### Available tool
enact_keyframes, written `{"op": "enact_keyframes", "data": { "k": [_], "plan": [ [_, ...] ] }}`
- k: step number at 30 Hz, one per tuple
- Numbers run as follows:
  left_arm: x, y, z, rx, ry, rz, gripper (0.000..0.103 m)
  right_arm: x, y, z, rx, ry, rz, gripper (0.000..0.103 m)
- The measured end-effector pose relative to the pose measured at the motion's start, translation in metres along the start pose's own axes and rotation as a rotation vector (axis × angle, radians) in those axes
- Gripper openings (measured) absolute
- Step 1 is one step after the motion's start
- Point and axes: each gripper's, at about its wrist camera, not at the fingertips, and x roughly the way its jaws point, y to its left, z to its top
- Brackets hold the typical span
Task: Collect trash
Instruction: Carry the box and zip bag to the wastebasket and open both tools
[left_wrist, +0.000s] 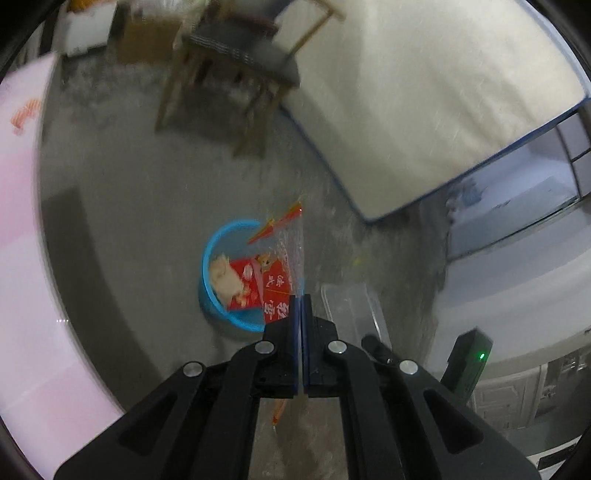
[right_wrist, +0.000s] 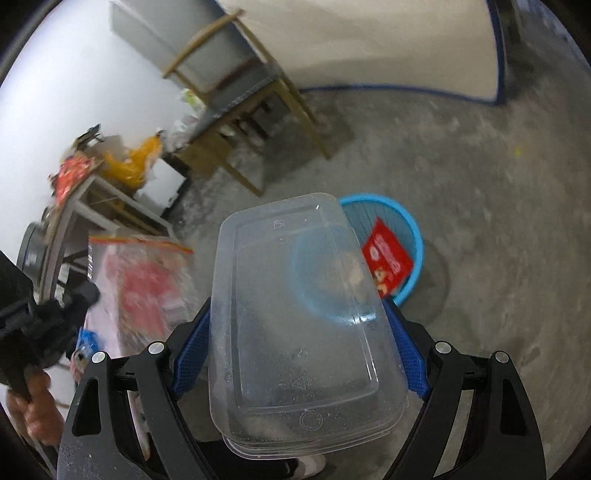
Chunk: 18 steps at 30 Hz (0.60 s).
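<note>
A clear plastic container (right_wrist: 295, 317) is clamped in the right claw (right_wrist: 301, 332) above the blue bin (right_wrist: 412, 236), a plastic bag (left_wrist: 291, 240) pinched in the closed left claw (left_wrist: 301, 310); released off-centre, either could miss.

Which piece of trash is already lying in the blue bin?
The red packet lies inside the blue bin; the clear plastic box and zip bag are held in grippers.

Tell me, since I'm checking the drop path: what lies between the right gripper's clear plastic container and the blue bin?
Nothing but bare concrete floor. In the right wrist view the clear plastic container, gripped by the right gripper, hangs partly over the blue bin.
</note>
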Motion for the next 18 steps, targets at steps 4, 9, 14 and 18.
{"op": "enact_keyframes", "data": {
  "k": [4, 9, 14, 18],
  "plan": [
    [0.046, -0.003, 0.011, 0.012, 0.051, 0.037, 0.001, 0.032, -0.016, 0.020, 0.053, 0.036, -0.013, 0.081],
    [0.082, -0.021, 0.034, 0.047, 0.067, 0.059, 0.002, 0.057, -0.024, 0.051, 0.081, 0.015, -0.035, 0.085],
    [0.112, -0.016, 0.045, 0.028, 0.083, 0.140, 0.036, 0.111, -0.055, 0.068, 0.134, 0.059, -0.056, 0.089],
    [0.103, 0.004, 0.036, -0.001, 0.093, 0.149, 0.043, 0.145, -0.088, 0.051, 0.231, 0.120, -0.100, 0.089]
  ]
}}
